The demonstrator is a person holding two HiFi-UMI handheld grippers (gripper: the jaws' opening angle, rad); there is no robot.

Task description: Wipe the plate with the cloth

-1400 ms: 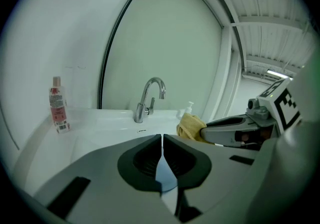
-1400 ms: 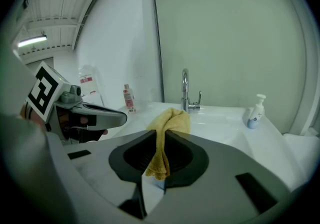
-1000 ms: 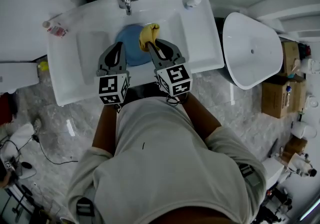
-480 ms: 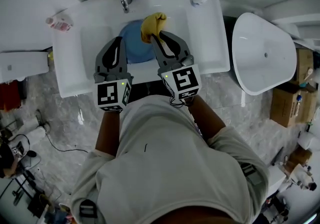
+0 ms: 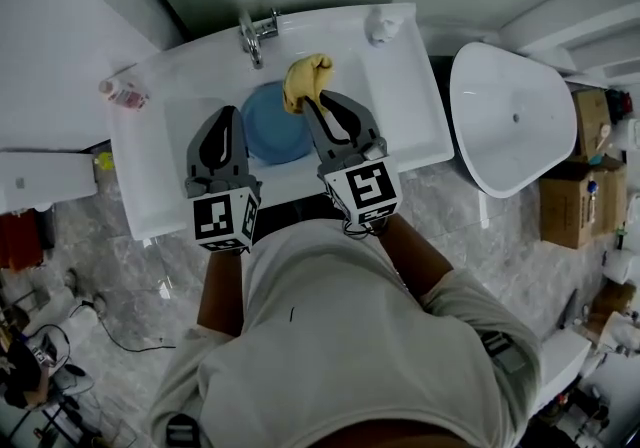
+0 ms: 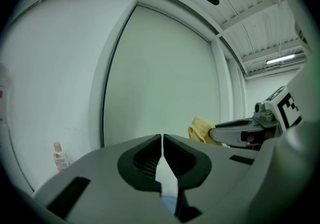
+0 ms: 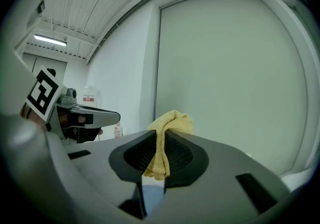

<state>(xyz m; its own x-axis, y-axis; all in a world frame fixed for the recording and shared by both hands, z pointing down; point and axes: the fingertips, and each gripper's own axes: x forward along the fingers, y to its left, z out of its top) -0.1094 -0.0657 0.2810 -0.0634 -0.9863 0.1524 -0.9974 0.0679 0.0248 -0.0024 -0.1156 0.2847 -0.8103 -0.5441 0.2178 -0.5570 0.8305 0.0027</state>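
Head view: the blue plate [image 5: 272, 126] lies flat in the sink [image 5: 400, 86] basin. The yellow cloth [image 5: 305, 81] is bunched up over the basin's right side, clamped in the right tool [image 5: 312, 98]. The left tool [image 5: 224, 116] is over the basin's left side, jaws pressed together on nothing. The cloth looks lifted off the plate, so I'd guess no wiping is happening right now. Can't tell if it's done or not started.

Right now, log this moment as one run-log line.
left gripper: shut, nothing between fingers | right gripper: shut on yellow cloth | blue plate: lying in white sink
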